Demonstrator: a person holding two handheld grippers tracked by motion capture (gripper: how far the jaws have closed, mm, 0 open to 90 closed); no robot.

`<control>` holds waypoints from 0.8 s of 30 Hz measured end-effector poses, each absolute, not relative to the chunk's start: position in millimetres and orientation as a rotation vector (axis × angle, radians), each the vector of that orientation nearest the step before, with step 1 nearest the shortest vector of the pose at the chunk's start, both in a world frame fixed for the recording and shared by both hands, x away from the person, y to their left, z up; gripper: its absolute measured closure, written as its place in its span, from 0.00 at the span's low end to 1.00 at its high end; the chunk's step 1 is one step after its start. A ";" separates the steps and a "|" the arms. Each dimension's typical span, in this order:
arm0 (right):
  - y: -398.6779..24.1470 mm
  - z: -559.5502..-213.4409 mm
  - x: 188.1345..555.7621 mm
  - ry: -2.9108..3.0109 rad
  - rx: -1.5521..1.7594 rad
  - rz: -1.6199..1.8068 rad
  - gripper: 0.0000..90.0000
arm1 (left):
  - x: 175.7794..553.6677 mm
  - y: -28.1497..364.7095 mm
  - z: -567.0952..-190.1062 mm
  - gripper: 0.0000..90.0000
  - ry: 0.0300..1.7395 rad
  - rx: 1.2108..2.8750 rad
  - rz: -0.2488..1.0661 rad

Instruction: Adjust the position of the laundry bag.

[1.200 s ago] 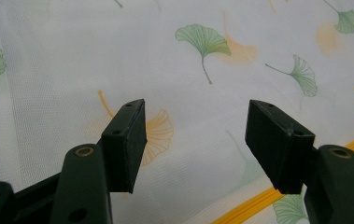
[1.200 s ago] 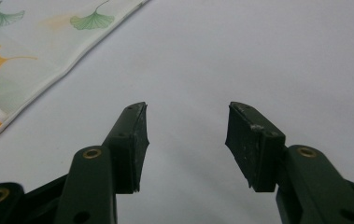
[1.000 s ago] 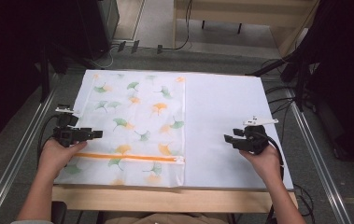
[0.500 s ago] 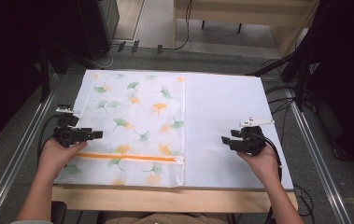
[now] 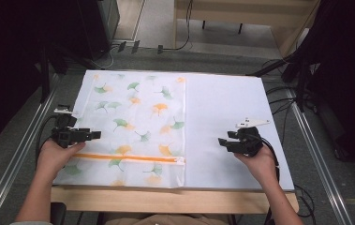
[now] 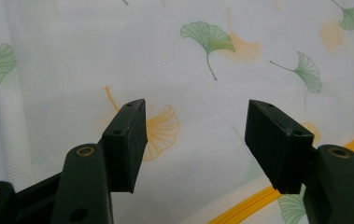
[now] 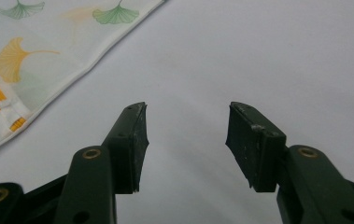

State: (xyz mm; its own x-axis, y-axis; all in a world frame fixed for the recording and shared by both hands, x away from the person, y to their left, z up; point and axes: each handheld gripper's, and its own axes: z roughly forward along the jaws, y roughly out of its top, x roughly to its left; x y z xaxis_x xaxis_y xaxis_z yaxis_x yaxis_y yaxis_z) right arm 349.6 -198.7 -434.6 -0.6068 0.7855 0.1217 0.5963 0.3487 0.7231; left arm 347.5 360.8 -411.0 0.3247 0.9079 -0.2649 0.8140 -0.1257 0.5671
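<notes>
Table [image 5: 222, 101] — white sheet over the whole top, wooden edge showing along the near side. No change against the 2 earlier high views.

Mesh bag [image 5: 133, 126] — white, printed with green and orange ginkgo leaves, lying flat on the left half of the table. It has not shifted, creased or lifted over the last second. The orange zipper [image 5: 130, 158] runs left to right near the bag's near edge and looks fully closed, with the white pull tab [image 7: 10, 112] at its right end.

Right gripper [image 5: 223, 142] — the 1 thing that moved. It has drifted slightly left and nearer, toward the bag's right edge, and is held above bare white sheet, well apart from the zipper end. Jaws about half open, nothing between them; the gap has not changed.

Left gripper [image 5: 96, 135] — held in place over the left part of the bag, just far of the zipper. Its own view [image 6: 195, 140] shows jaws wide apart with only printed fabric behind them — nothing gripped.

Judgement: work on the bag has barely started. The right hand's small approach suggests it is heading for the pull tab while the left stands ready to pin the fabric; no contact made.

Writing: no brand, label or text readable anywhere — the leaf print is the only marking.
</notes>
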 end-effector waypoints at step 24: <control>-136.0 -429.1 365.3 2.475 1.113 1.147 0.57 | 318.0 397.2 -415.7 0.45 1.629 1.907 0.254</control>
